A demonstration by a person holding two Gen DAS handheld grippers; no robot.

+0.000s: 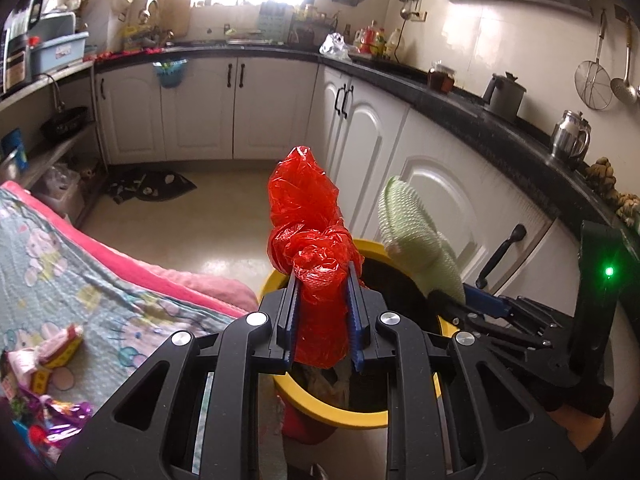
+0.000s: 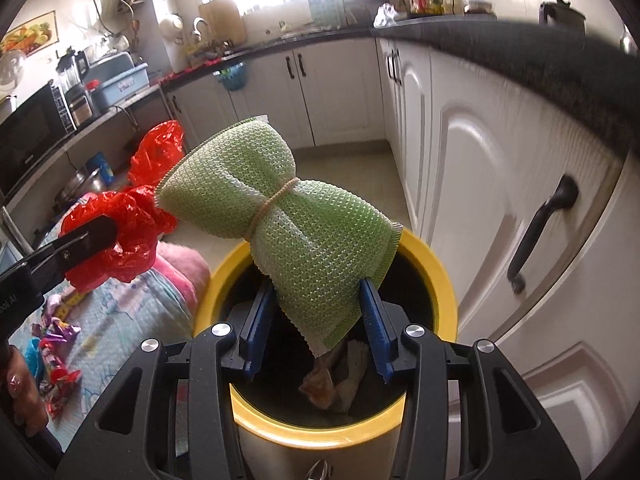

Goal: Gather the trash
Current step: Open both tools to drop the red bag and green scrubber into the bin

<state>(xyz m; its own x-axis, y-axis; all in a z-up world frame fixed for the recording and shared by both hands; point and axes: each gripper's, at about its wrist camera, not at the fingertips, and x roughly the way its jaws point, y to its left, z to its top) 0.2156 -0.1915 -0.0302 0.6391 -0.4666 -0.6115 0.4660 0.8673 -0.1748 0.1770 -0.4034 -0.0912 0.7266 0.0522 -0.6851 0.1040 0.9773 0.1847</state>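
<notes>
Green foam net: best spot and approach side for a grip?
Grip the green foam net at its flared lower end, from below along its length, pads on the two flat sides. It pinches to a waist under the rubber band. The right hand-held gripper holds that end over the yellow bin.

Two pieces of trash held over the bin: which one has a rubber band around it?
The green foam mesh in the right gripper; the band cinches its middle. The red plastic bag has none.
</notes>
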